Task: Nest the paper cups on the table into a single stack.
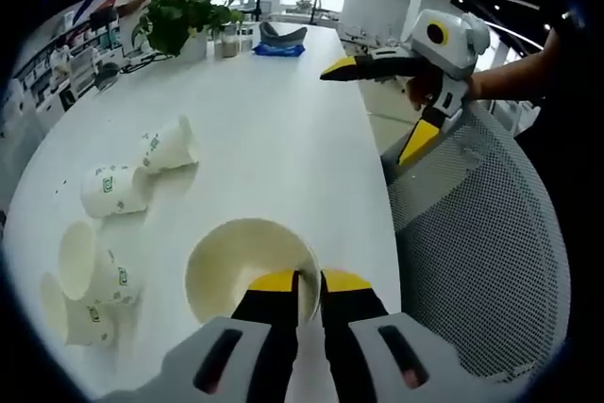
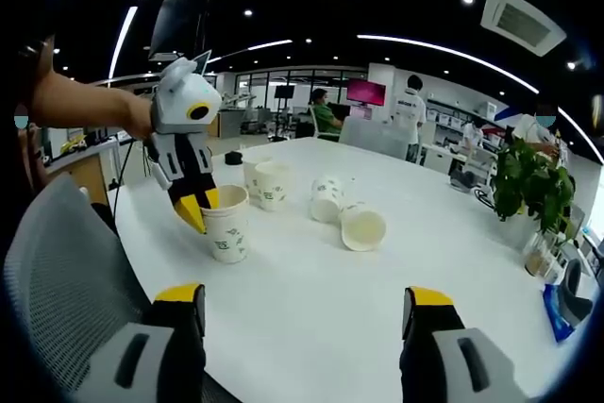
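My left gripper (image 1: 297, 282) is shut on the rim of an upright white paper cup (image 1: 247, 269) near the table's edge, one jaw inside it and one outside. The right gripper view shows that cup (image 2: 227, 226) standing on the white table (image 2: 311, 290) with the left gripper (image 2: 196, 207) clamped on it from above. Two more cups (image 2: 266, 181) stand just behind it, and two lie on their sides (image 2: 347, 214). Those loose cups (image 1: 142, 172) lie left of the held one. My right gripper (image 2: 304, 301) is open and empty, hanging beside the table edge (image 1: 373, 110).
A grey mesh chair (image 1: 481, 233) stands against the table's near edge (image 2: 57, 271). At the far end of the table are a potted plant (image 1: 179, 16), small jars and a blue item (image 1: 278, 46). People stand and sit in the office behind.
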### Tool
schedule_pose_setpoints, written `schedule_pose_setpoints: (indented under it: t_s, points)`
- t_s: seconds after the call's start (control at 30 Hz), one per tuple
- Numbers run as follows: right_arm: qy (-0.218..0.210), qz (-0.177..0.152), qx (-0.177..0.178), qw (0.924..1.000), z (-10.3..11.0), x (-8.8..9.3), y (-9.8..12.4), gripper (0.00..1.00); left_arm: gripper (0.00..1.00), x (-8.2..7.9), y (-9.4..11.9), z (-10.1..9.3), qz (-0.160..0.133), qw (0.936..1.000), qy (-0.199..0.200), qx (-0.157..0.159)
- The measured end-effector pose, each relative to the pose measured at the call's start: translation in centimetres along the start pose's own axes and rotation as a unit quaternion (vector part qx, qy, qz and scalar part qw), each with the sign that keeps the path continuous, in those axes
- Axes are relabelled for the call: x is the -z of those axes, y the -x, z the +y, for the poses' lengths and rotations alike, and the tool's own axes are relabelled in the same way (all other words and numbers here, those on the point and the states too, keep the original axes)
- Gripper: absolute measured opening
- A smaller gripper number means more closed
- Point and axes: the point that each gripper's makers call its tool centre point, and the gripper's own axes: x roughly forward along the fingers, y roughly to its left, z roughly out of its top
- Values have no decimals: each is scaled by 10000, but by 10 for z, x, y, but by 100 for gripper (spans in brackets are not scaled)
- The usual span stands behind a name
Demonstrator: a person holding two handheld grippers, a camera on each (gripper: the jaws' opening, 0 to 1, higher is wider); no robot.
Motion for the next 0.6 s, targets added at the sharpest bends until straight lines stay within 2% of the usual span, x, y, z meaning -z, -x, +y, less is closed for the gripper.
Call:
schedule_pose_setpoints:
  t_s: [0.13, 0.27, 0.6]
  points:
    - [1, -3, 0, 10000, 0, 0, 0, 87, 7, -1, 2, -1, -1, 10000, 39, -14]
    - [5, -7, -6, 10000, 0, 0, 0, 87, 11, -4, 5, 1, -75, 9999, 112, -71]
    - [11, -11, -13, 10000, 1, 0, 0, 87, 12, -16, 17, 3, -300, 9994, 148, -123]
